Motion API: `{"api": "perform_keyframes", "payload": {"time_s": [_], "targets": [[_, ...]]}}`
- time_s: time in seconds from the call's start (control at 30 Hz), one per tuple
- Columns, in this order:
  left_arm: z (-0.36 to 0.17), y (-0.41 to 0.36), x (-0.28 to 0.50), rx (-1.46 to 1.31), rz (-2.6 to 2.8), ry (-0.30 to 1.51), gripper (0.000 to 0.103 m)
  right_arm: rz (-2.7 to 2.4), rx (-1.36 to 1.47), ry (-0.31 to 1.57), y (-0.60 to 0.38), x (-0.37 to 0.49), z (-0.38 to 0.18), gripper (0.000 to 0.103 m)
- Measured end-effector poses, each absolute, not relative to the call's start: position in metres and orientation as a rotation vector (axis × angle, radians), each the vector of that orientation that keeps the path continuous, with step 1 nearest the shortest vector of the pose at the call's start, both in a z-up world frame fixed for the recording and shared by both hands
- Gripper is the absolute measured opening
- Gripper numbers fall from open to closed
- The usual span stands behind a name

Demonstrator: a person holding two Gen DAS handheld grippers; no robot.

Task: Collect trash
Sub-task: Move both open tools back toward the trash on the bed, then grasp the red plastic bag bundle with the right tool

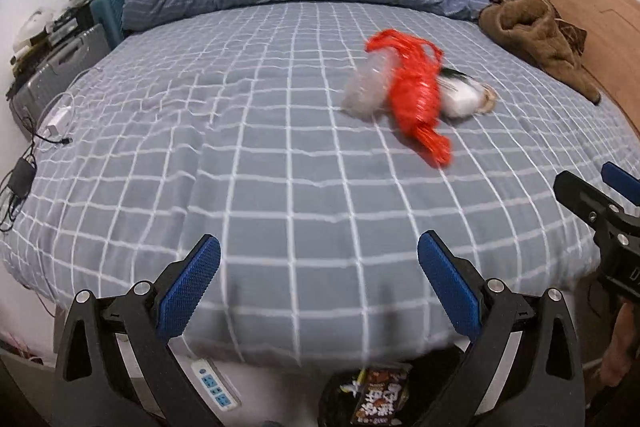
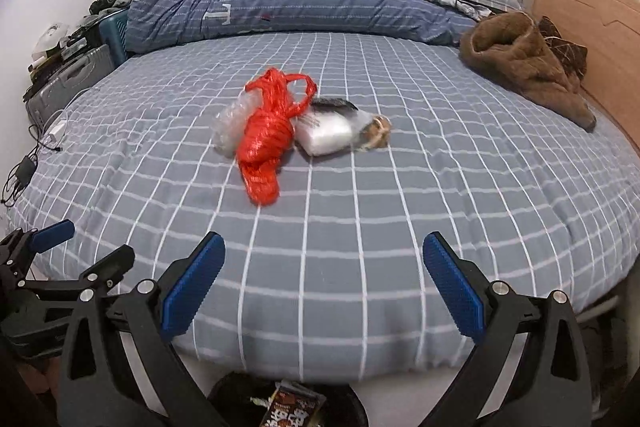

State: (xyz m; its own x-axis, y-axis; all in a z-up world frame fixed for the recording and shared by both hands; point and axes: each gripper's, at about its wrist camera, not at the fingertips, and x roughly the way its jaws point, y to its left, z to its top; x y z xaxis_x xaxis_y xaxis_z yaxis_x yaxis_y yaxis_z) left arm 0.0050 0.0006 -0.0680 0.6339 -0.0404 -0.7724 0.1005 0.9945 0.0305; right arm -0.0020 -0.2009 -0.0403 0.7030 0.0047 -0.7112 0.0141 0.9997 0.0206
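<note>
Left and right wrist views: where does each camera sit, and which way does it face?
Left wrist: at the bed's foot, facing the red bag; open left gripper, right gripper at the edge.
Right wrist: beside it, same heading; open right gripper, left gripper at lower left.
Shared: red bag, brown garment, duvet.

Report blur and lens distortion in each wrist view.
Left wrist view: motion blur smears the red plastic bag and the clear wrapper; the fisheye bows the bed's checked lines and darkens the corners. Right wrist view: sharper, only slight blur on the red plastic bag, with the same barrel bowing. In both, the open left gripper and open right gripper look crisp.
</note>
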Motion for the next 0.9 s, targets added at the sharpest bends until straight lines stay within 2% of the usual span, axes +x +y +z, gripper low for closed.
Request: {"api": "perform_keyframes", "payload": {"time_s": [0.07,0.17,0.53,0.8,0.9], "targets": [[-0.066,0.007,0.019,0.058,-0.072,0.875,0.097,0.003,0.031,0.802,-0.198,0.013,-0.043,0.089],[-0.066,0.015,0.037,0.045,-0.063,0.871,0.097,0.017,0.026,0.817,-0.19,0.039,-0.047,0.086],[-0.073,0.021,0.1,0.051,-0.069,0.879,0.097,0.052,0.018,0.858,-0.167,0.119,-0.065,0.084],[-0.078,0.024,0.131,0.058,-0.08,0.889,0.097,0.092,0.05,0.937,-0.164,0.162,-0.088,0.073],[-0.079,0.024,0.138,0.046,-0.084,0.894,0.097,0.128,0.053,0.957,-0.157,0.168,-0.093,0.061]]}}
